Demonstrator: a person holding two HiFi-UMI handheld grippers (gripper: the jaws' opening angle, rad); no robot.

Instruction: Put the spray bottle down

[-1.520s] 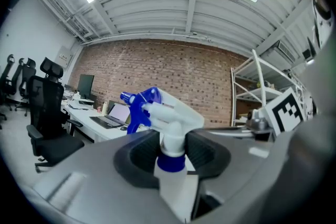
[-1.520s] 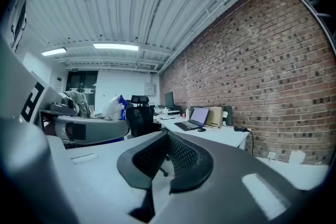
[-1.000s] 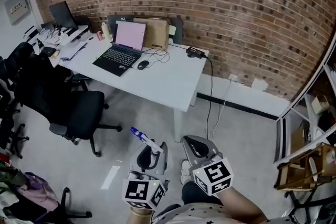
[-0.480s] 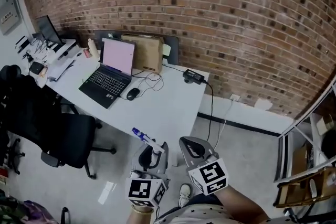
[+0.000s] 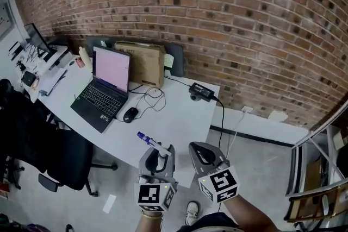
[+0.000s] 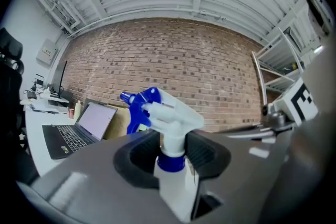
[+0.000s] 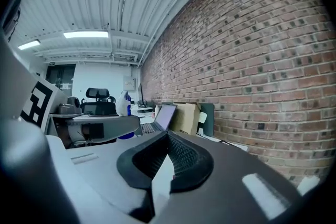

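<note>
A white spray bottle (image 5: 149, 142) with a blue trigger head stands upright between the jaws of my left gripper (image 5: 157, 159), which is shut on its neck. In the left gripper view the spray bottle (image 6: 165, 113) rises above the left gripper (image 6: 170, 152), its nozzle pointing left. My right gripper (image 5: 204, 154) is beside it on the right, shut with nothing in it; in the right gripper view the right gripper (image 7: 167, 157) has its pads meeting. Both hover over the near edge of the white table (image 5: 174, 117).
On the table lie an open laptop (image 5: 103, 89), a mouse (image 5: 130, 114), a cardboard box (image 5: 142, 64) and a black power adapter (image 5: 200, 91) with cables. A black office chair (image 5: 54, 155) stands at the left, a metal shelf (image 5: 321, 171) at the right, a brick wall behind.
Both grippers have been carried forward from the floor area to the near edge of the white table. The bottle stays gripped in the left one.
</note>
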